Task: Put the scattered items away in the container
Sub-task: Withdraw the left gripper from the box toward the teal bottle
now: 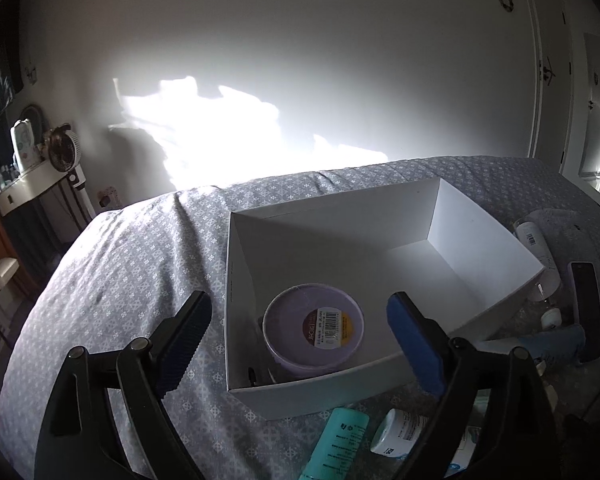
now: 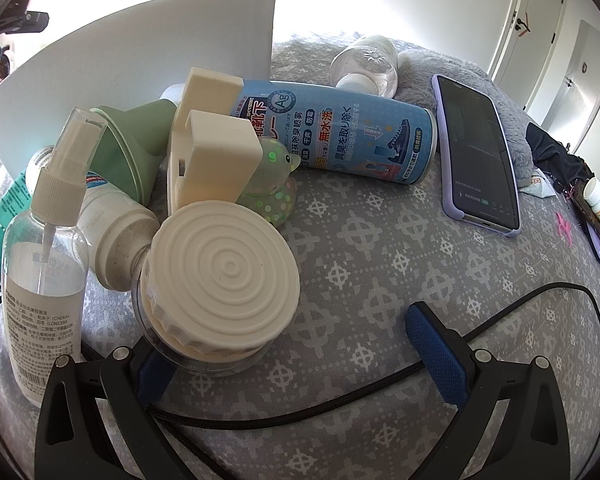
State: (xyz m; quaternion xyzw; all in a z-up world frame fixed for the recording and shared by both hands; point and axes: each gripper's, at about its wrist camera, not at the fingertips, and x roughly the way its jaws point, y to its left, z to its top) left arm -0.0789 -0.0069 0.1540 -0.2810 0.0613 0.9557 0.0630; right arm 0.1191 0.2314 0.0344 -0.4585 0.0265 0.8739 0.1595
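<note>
So the open white cardboard box (image 1: 380, 240) sits mid-bed on the grey patterned bedspread (image 1: 120, 260), lavender round tub (image 1: 314, 326) in its 7 o'clock corner. Teal tube (image 1: 336, 444) and small white jar (image 1: 398, 432) lie outside at 6, purple-cased phone (image 1: 586, 304) at 3.

The left wrist view looks from above and slightly behind the white box (image 1: 384, 236), facing forward across the bed (image 1: 112, 264) toward the wall — the box fills the centre, with clutter at 4 to 5 o'clock. The right wrist view sits low and very near that clutter, the same box wall (image 2: 148, 60) rising at 11 o'clock. Both share the blue spray can (image 2: 340, 132) and the phone (image 2: 480, 156) — seen at 3 to 4 o'clock from the left.
</note>
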